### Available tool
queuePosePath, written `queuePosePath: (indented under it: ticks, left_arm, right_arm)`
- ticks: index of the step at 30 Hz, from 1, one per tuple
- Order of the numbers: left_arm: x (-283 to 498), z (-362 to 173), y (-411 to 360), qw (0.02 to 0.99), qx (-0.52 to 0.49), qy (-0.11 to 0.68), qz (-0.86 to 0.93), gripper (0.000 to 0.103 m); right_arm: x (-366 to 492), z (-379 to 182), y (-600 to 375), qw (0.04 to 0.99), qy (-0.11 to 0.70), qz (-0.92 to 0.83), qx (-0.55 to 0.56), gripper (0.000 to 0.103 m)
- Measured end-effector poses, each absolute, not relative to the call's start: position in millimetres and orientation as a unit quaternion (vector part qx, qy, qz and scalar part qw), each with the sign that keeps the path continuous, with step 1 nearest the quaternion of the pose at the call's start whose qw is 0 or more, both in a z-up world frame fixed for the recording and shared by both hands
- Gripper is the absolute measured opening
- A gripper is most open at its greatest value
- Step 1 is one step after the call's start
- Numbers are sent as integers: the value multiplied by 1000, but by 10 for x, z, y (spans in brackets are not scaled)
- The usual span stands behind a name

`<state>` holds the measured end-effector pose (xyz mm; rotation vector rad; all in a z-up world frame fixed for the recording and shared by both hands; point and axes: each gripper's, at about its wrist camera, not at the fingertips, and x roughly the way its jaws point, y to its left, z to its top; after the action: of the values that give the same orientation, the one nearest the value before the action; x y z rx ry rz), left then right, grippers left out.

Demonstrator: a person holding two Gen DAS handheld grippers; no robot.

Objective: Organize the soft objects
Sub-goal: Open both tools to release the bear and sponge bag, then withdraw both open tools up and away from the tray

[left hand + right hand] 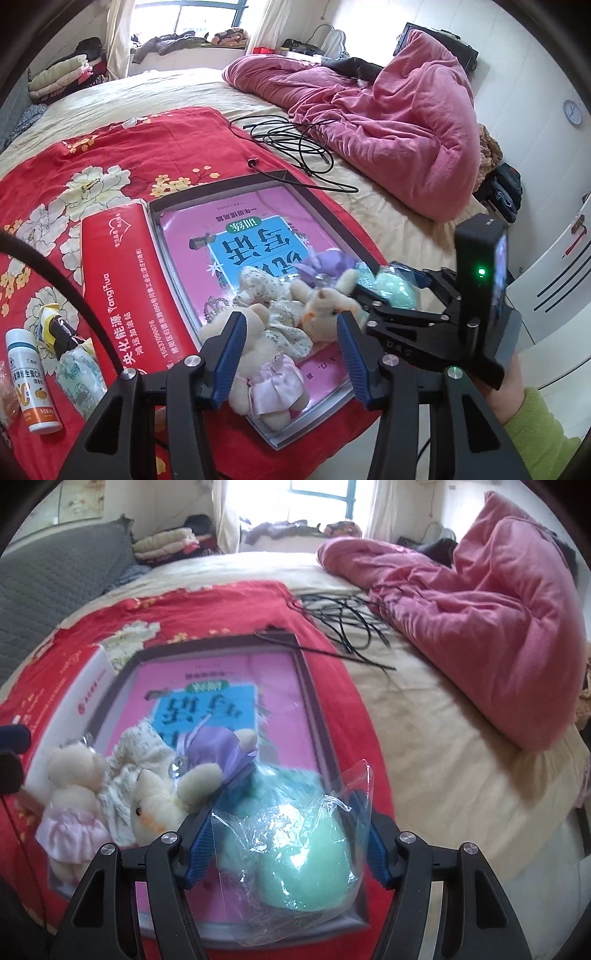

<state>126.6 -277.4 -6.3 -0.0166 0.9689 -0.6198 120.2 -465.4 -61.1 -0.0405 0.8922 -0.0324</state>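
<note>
A flat tray point(173, 236) lined with a pink book lies on the red floral cloth. On it lie a cream plush in a pink dress point(258, 365), one in a floral dress point(273, 295) and one in a purple dress point(325, 266). My left gripper point(291, 343) is open, its fingers either side of the pink-dress plush. My right gripper point(288, 834) is shut on a green soft toy in a clear bag point(295, 853) over the tray's near right corner; it also shows in the left wrist view point(395, 288). The plushes also show in the right wrist view point(147, 797).
A red and white box point(122, 280) lies left of the tray. A white bottle point(33, 384) and a wipes packet point(77, 373) lie at the near left. Black cables point(295, 144) and a pink quilt point(399, 122) lie beyond the tray on the bed.
</note>
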Motion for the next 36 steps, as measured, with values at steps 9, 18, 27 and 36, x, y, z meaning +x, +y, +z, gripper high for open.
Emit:
queuePosePath:
  ticks: [9,18,27,36]
  left_arm:
    - [1268,-13,-2672,845,-11,452,-286,51]
    - [1256,104,-2535,852,-23,441,-282,51]
    - [1210,230,-2407,860,-29,428,-277,51]
    - [1101,332,-2252,868,-29,419,-265,54]
  right_arm:
    - [1389,-520,-4485,910,414,23,1,69]
    - [1347,-327,-4435,915,403,33,-1,69]
    - [1323,-175,-4605,915,402,21,16,73]
    - [1151,116,-4450,921,390,22,-6,74]
